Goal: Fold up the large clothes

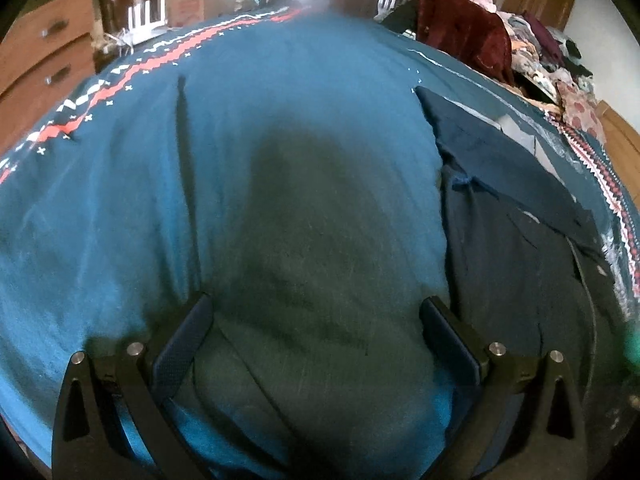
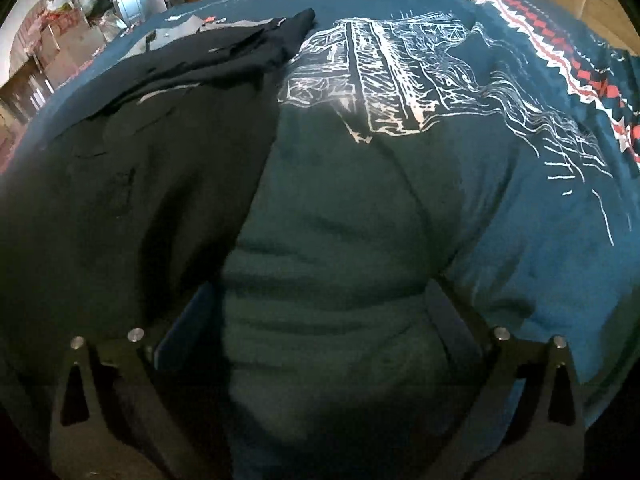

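- Teal bedspread, with a red-and-white zigzag border and a white line print, covers the bed and fills most of both wrist views.
- Dark garment, the task item, lies flat on the bedspread. It sits ahead and to the left of the right hand-held gripper; ahead and to the right of the left hand-held gripper.
- A folded flap of the garment lies across its far end, lighter lining showing at the edge.
- Left hand-held gripper: fingers spread wide, nothing between them, bare bedspread below. Right finger is just beside the garment's edge; contact cannot be judged.
- Right hand-held gripper: fingers spread wide, empty, over rumpled bedspread; left finger is at the garment's near edge.
- Pile of mixed clothes, a dark red piece on top, at the far right of the bed from the left gripper.
- Wooden drawers far left of it.
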A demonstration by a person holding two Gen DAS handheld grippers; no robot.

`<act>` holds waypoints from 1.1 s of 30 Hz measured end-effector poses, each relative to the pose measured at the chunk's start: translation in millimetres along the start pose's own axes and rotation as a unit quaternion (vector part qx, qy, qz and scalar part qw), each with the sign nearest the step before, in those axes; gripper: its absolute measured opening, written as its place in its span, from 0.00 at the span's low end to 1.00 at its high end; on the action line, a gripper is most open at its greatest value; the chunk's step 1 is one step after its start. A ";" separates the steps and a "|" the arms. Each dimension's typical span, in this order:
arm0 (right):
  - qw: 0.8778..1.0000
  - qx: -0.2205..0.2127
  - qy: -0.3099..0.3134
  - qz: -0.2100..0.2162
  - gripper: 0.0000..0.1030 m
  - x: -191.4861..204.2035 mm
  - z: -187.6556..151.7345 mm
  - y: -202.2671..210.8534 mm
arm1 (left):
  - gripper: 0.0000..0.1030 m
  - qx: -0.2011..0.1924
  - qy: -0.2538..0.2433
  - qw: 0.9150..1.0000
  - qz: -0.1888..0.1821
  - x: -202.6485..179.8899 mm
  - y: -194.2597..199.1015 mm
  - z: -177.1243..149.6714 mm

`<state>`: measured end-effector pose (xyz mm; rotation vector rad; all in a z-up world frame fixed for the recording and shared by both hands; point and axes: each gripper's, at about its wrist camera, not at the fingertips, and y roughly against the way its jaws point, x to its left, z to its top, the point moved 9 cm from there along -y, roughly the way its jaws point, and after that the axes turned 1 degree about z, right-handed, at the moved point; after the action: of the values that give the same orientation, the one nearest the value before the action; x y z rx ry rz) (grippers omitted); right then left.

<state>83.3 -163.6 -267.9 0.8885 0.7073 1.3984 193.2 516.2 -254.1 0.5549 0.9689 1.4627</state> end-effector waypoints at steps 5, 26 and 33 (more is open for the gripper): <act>1.000 -0.002 0.009 -0.002 1.00 0.6 -2.0 3.3 | 0.90 -0.016 0.080 0.989 -0.124 -1.0 61.8 9.6; 1.000 0.003 -0.001 0.006 1.00 4.7 -21.7 28.6 | 0.59 0.128 -0.045 0.964 -0.228 -33.4 86.4 -144.9; 0.998 0.012 -0.024 0.064 0.97 10.8 -38.2 59.5 | 0.41 0.129 -0.062 0.960 -0.240 -56.7 84.4 -145.7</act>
<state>20.7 -151.1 -235.7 0.9979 0.6396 1.4796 35.9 433.7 -251.1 0.5448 1.1102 0.8658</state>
